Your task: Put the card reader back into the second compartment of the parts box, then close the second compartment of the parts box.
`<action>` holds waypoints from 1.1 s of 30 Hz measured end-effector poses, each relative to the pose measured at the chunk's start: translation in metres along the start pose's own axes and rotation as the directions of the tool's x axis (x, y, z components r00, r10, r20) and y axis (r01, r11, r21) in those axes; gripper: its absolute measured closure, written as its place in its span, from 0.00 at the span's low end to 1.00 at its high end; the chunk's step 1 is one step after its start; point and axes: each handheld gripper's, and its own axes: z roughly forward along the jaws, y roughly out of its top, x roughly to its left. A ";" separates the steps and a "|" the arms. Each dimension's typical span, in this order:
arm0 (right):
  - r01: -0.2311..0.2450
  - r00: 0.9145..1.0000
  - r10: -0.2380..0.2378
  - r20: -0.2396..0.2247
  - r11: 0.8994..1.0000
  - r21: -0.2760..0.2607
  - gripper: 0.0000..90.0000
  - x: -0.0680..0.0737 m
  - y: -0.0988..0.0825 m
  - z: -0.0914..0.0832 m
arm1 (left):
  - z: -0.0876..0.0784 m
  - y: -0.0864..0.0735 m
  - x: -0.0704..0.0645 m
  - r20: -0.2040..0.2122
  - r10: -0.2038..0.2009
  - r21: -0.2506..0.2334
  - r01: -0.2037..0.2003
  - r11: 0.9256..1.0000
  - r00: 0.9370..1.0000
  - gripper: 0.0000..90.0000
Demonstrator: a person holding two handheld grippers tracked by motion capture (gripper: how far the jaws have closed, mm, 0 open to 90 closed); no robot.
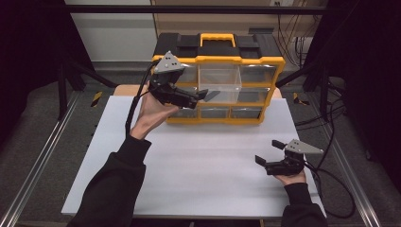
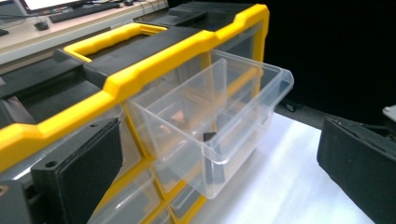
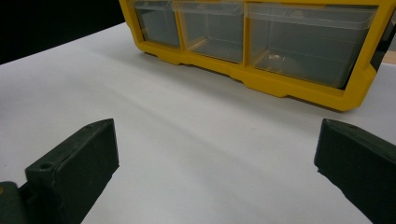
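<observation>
drawer (image 1: pixel 220 82): being left pulled out of the organizer (image 1: pixel 267 64) at the counter's (image 1: pixel 198 161) far edge | handling: judged light, thin, slippery, brittle; its front lip is being favoured | left gripper (image 1: pixel 206 95): being held wide open, empty, beside it | right gripper (image 1: pixel 267 152): being rested open, empty, near right edge

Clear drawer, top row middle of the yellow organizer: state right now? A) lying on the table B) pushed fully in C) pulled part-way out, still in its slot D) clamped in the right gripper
C: the clear drawer juts forward of the yellow organizer front, its rear still in the slot; the left gripper stands open beside it.
</observation>
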 end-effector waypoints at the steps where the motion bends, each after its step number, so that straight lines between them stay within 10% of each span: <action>1: -0.001 1.000 0.001 0.000 1.000 -0.001 0.00 0.000 0.000 0.000 | -0.001 -0.001 -0.001 0.004 0.001 -0.002 -0.001 1.000 1.000 0.00; 33: -0.008 1.000 0.008 0.002 1.000 0.002 0.00 -0.001 -0.001 0.001 | -0.011 -0.043 -0.015 0.036 0.009 -0.015 -0.008 1.000 0.999 0.00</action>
